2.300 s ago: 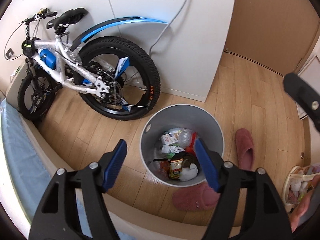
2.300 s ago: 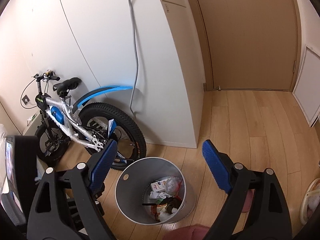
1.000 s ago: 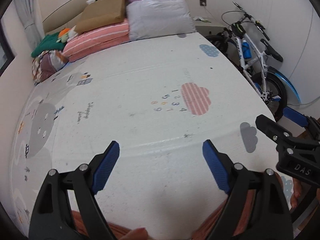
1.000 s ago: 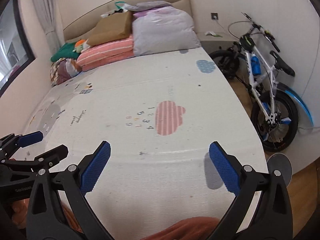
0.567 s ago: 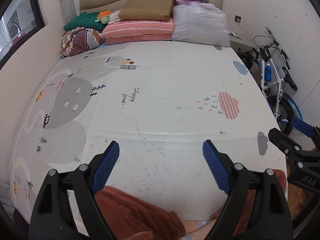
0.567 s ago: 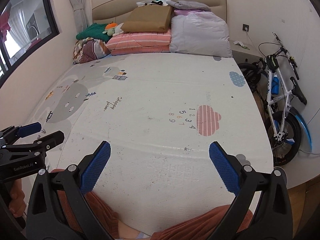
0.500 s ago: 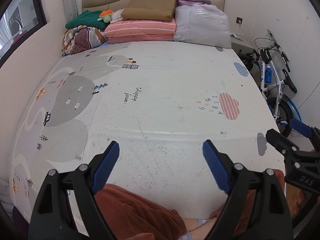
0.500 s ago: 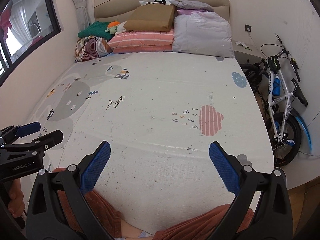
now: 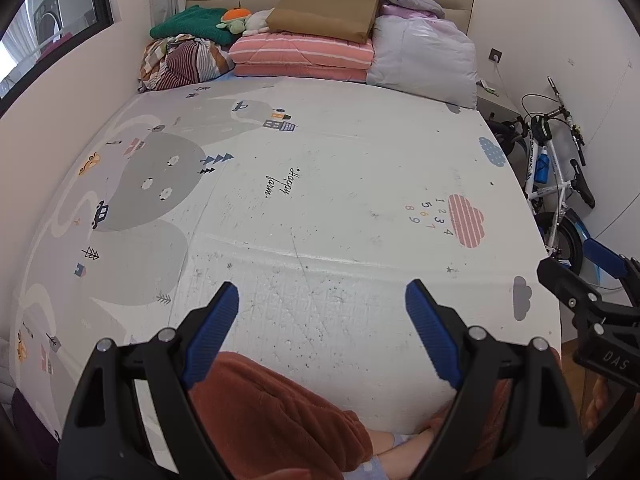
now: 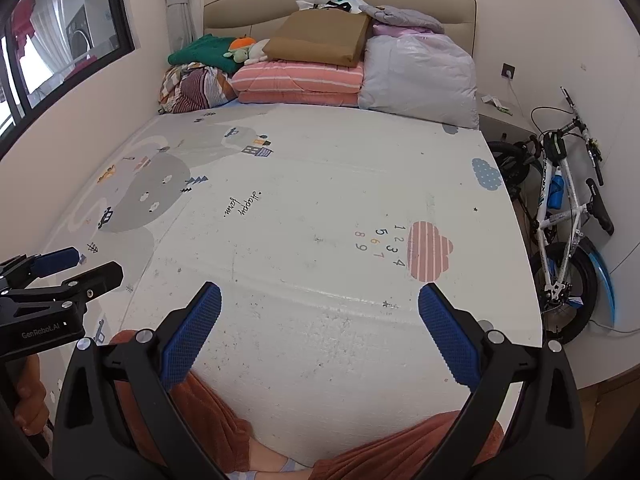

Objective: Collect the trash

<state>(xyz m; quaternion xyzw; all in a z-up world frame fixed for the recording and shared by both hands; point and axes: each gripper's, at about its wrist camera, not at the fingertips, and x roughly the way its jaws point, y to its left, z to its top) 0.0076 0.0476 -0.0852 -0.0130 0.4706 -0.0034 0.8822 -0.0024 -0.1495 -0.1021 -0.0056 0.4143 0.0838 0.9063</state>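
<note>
My left gripper (image 9: 322,308) is open and empty, held above the near edge of a white play mat (image 9: 340,200) that covers the bed. My right gripper (image 10: 318,312) is open and empty too, just to the right of it above the same mat (image 10: 320,208). Each gripper shows at the edge of the other's view: the right one (image 9: 592,280) at the far right, the left one (image 10: 60,268) at the far left. No trash shows on the mat. The trash bin is out of view.
Folded blankets and pillows (image 9: 320,48) are piled at the headboard. A white and blue bicycle (image 10: 568,216) leans on the wall to the right of the bed. A window (image 10: 60,40) is on the left wall. The person's knees in rust trousers (image 9: 272,408) are at the bottom.
Both grippers swung from the grey trash bin on the floor to face the bed. In the last half second they rose and tilted slightly; the jaws stayed open.
</note>
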